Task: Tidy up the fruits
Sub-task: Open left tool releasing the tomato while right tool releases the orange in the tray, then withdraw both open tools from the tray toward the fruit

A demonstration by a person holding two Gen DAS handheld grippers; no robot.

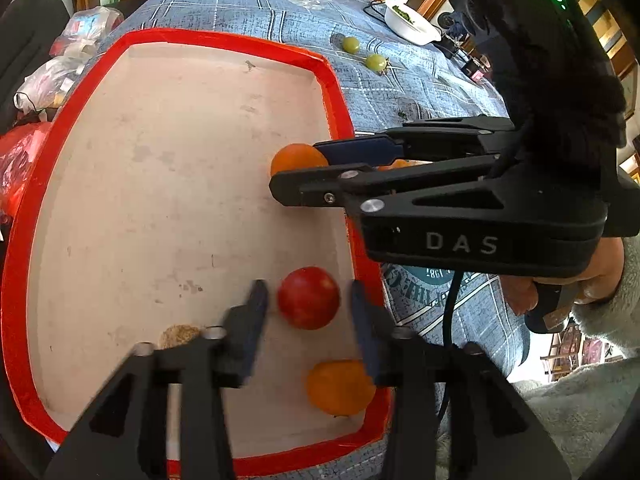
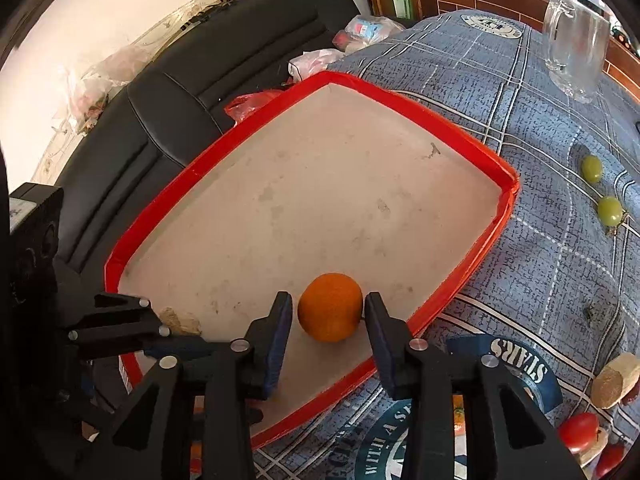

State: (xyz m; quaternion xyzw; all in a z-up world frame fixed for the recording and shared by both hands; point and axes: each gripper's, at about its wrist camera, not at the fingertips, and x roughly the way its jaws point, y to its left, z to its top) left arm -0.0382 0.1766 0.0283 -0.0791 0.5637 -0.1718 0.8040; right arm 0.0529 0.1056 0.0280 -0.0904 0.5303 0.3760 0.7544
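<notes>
Fruits in red tray [image 1: 336, 92]: two oranges [image 2: 330, 306], red fruit [image 1: 308, 297], both claws released

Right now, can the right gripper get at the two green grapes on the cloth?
Probably yes. The right gripper has its pads beside an orange, not visibly pinching it. The green grapes lie on open cloth outside the red tray's rim, with nothing between.

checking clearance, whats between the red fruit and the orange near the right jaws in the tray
Nothing: bare tray floor separates red fruit from orange, in the left wrist view.
</notes>
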